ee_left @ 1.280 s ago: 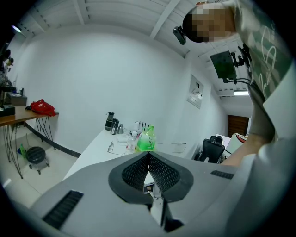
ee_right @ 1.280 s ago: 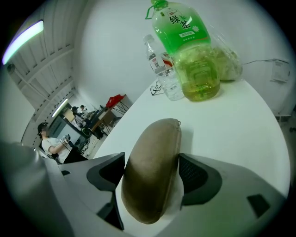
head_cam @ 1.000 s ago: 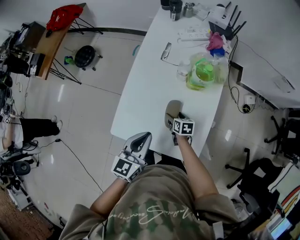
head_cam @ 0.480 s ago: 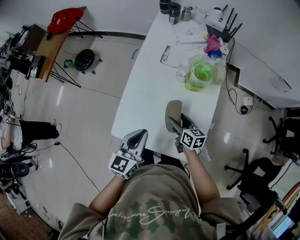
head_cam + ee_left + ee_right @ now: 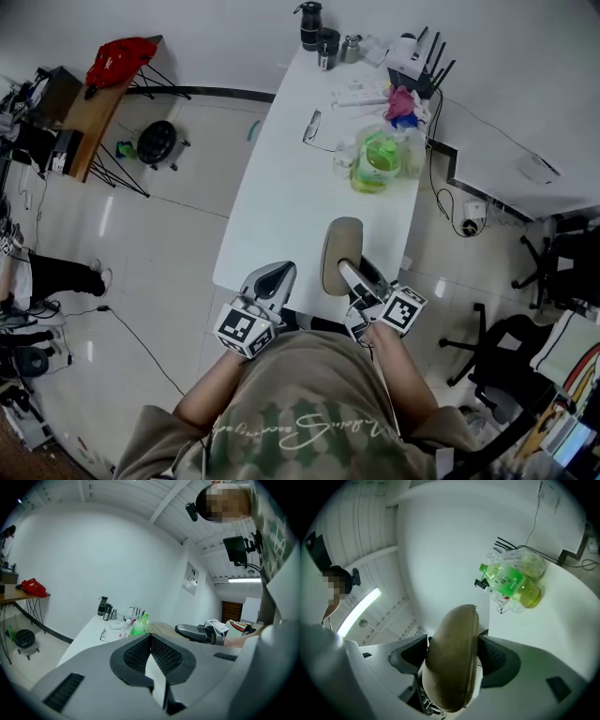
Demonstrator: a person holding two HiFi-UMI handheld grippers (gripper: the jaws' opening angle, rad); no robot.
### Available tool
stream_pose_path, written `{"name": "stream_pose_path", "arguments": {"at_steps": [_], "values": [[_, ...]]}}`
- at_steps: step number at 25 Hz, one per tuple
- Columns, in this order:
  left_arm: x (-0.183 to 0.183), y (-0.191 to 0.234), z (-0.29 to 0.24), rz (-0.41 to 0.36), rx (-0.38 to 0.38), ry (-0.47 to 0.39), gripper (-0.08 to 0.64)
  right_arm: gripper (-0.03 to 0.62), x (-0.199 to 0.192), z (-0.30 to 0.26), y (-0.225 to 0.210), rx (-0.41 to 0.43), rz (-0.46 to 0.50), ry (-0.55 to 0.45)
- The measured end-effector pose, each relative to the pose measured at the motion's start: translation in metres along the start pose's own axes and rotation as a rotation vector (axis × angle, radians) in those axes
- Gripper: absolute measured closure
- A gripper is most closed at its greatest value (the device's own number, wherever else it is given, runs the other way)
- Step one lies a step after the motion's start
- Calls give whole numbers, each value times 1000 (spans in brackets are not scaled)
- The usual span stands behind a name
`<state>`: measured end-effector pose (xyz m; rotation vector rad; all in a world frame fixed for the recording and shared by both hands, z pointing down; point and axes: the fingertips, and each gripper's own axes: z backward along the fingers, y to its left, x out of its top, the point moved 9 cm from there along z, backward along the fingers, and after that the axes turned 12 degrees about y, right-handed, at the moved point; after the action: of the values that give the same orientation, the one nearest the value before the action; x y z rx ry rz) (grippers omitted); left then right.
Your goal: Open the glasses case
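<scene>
The person wears an olive-khaki short-sleeved T-shirt (image 5: 300, 412) with green blotches and pale cursive lettering; the grey moulded left gripper (image 5: 275, 276) and right gripper (image 5: 349, 272) each carry a white cube of black square markers

The right hand-held gripper (image 5: 454, 654) has both jaws pressed against a tan glasses case (image 5: 452, 677), shut along its seam, with a green bottle (image 5: 504, 581) beyond on the white counter (image 5: 565, 620).

The glasses case (image 5: 341, 253) is olive-tan, table (image 5: 281, 187) white, bottle (image 5: 378, 155) green, far cloth (image 5: 401, 101) seemingly pink.
</scene>
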<state>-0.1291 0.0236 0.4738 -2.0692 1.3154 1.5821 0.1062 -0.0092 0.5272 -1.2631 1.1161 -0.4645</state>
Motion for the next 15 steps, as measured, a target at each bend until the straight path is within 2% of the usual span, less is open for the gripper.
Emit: {"name": "stream_pose_path", "arguments": {"at_steps": [9,15], "values": [[14,-11,-6,-25,-54,-8,554,247,-16,-9,31,109,55,68],[7,-2,-1,15,-49,-23,554,247,-24,-20,38,95,163,128]]}}
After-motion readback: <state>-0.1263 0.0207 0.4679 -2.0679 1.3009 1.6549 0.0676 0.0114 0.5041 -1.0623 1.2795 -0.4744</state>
